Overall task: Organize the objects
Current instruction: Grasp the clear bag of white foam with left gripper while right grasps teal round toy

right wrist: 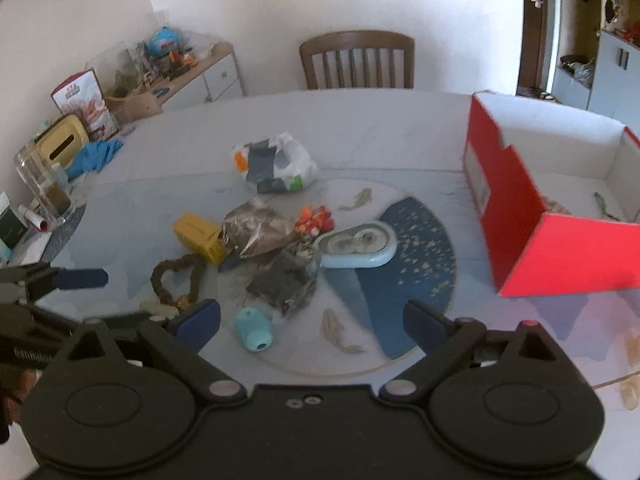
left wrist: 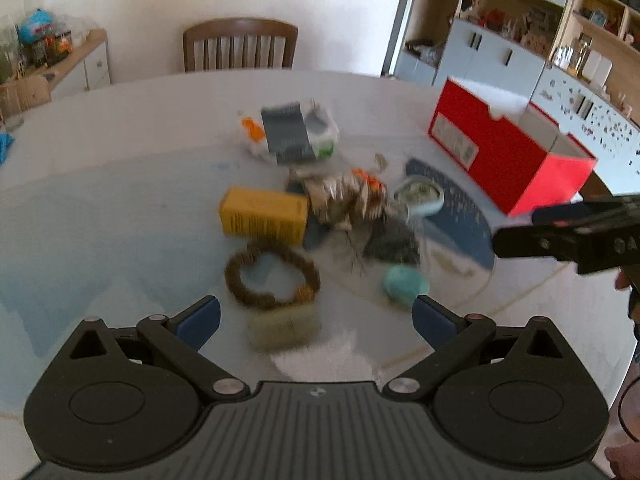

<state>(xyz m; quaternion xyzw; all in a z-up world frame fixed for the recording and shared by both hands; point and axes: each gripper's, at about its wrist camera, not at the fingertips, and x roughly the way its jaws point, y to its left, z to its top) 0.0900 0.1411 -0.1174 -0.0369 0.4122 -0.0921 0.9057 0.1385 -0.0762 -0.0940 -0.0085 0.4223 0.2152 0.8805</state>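
1. The left gripper (left wrist: 316,318) stands wide open, its two blue-padded fingers spread over the near part of the table (right wrist: 380,140) with nothing between them and nothing touched.
2. The right gripper (right wrist: 312,320) is likewise spread wide and empty, hanging above the near edge of the round blue patterned mat (right wrist: 400,280).
3. One red cardboard box (right wrist: 540,232), rectangular with a white inside and its top open, sits on the right side of the table, well apart from the clutter.
4. The clutter lies in the middle of the table: one yellow carton (right wrist: 200,236) on its side, one crinkled silvery foil packet (right wrist: 256,232), and one dark packet (right wrist: 284,284) just near of it.
5. One brown fuzzy ring (right wrist: 176,276) lies left of the dark packet; one small turquoise rounded piece (right wrist: 254,328) lies nearest.
6. One pale blue oval dish (right wrist: 360,246) rests on the mat, with a small orange cluster (right wrist: 314,218) beside it.
7. One thin plastic bag (right wrist: 276,164) of mixed items sits farther back.
8. One wooden slat-back chair (right wrist: 356,60) stands at the far side.
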